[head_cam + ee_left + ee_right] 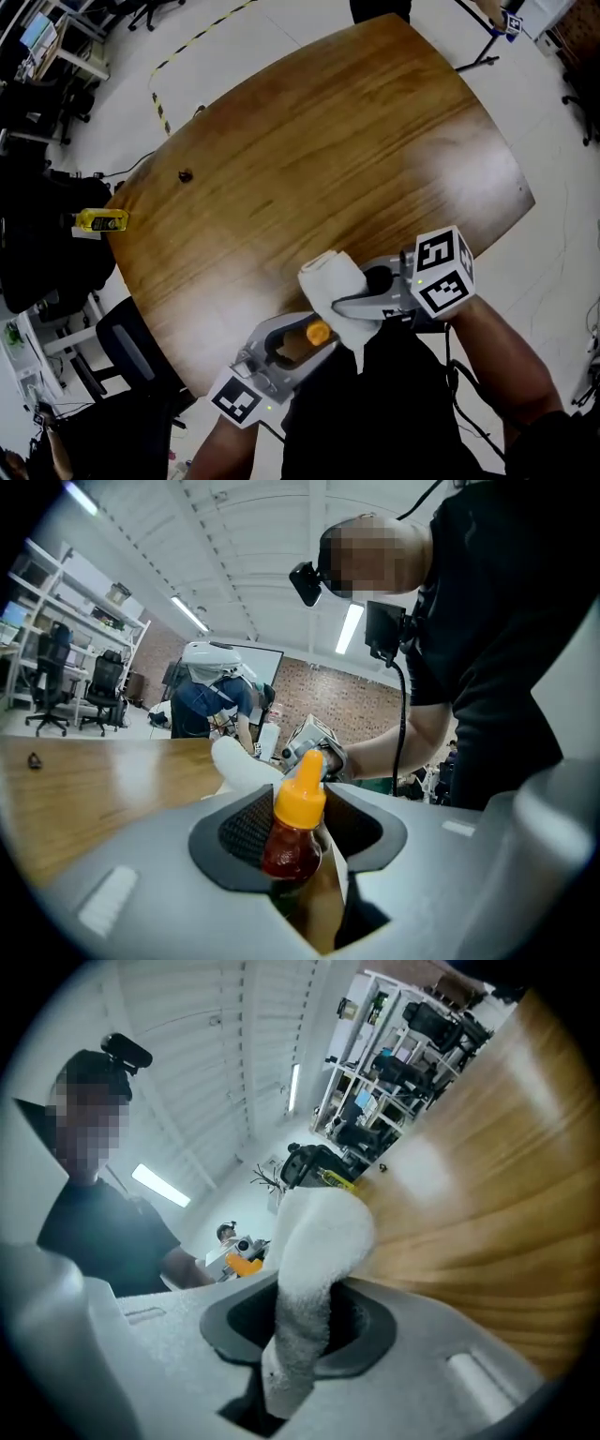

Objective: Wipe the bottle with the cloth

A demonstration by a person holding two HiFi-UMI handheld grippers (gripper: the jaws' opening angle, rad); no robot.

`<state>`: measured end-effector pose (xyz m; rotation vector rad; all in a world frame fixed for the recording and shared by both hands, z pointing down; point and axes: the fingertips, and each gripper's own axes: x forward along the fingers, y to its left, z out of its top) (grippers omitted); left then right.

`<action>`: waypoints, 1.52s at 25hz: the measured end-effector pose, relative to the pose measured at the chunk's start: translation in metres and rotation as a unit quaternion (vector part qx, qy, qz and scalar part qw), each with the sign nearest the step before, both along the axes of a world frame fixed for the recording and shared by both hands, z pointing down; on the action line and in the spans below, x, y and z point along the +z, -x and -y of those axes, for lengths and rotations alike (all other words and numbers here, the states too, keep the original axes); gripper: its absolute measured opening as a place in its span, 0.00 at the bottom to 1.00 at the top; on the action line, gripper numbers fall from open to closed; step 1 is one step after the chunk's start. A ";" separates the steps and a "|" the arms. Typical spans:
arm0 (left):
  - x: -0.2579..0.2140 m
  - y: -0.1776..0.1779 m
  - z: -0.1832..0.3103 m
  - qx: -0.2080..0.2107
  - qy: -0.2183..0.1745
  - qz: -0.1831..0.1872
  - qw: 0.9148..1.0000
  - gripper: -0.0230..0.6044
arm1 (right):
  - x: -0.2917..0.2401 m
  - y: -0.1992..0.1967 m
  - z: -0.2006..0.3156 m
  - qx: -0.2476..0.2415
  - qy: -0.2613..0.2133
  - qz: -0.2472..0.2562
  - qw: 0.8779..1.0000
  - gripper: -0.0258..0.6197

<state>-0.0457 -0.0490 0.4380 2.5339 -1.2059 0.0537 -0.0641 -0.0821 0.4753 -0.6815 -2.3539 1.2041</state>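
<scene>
Two hand-held tools meet at the near edge of a broad wooden surface (309, 141), seen from above. At far left, off the surface, a yellow bottle (101, 220) stands among dark furniture. A small dark object (185, 175) lies alone on the wood nearby, well apart from the work.

Lower down, the left tool (291, 345) reaches in from the bottom of the head view. Its jaws are closed on a small bottle (292, 846) of red sauce, and the dark pads press its sides. The bottle is lifted clear of the surface, close to the person's body. Its long axis runs along the jaws, with the orange cap (319, 332) pointing outward and to the right.

Just right of the cap hangs a white cloth (333, 286), bunched into a soft wad. The right tool (367, 302) clamps it, with the jaws pinched on the lower part while the bulk puffs out beyond the tips. Cloth and cap are just beside each other, and whether they touch cannot be told.

The bottle lies to the left of the cloth, cap end nearest. The right hand likely has to carry the wad leftward along the bottle's length, past the cap to the red body.
</scene>
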 end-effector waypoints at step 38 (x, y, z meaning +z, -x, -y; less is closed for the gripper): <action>-0.004 -0.001 -0.001 -0.002 -0.037 -0.019 0.999 0.33 | -0.013 0.072 0.055 -0.003 0.105 -0.089 0.991 0.15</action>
